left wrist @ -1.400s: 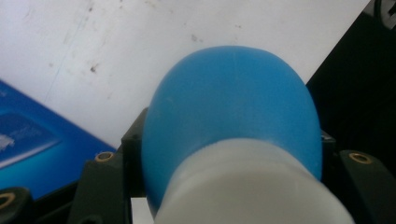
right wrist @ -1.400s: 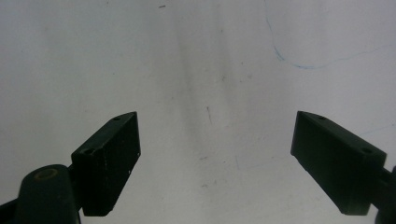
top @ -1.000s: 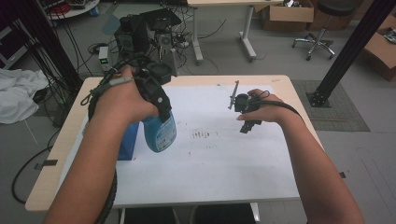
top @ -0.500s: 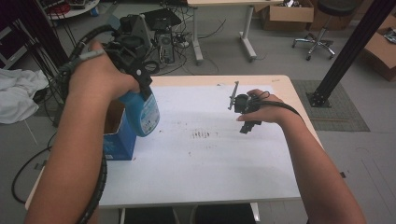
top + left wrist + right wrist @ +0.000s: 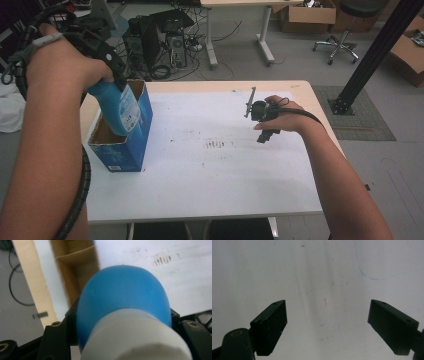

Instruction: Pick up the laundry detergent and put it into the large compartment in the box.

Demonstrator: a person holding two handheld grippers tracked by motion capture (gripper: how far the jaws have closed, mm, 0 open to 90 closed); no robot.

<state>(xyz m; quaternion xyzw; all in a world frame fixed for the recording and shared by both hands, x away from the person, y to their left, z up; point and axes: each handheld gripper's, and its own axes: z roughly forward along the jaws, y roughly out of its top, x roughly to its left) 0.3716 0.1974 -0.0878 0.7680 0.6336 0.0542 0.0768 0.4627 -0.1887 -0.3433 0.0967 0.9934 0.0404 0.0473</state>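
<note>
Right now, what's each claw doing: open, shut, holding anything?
Left claw: shut on the blue bottle, lower end over the open blue box.
Right claw: open, nothing between its jaws, over the white table sheet.

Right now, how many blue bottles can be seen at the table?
1. The blue bottle is held in the left gripper, tilted over the open blue cardboard box at the table's left side. Another could be hidden inside the box.
</note>
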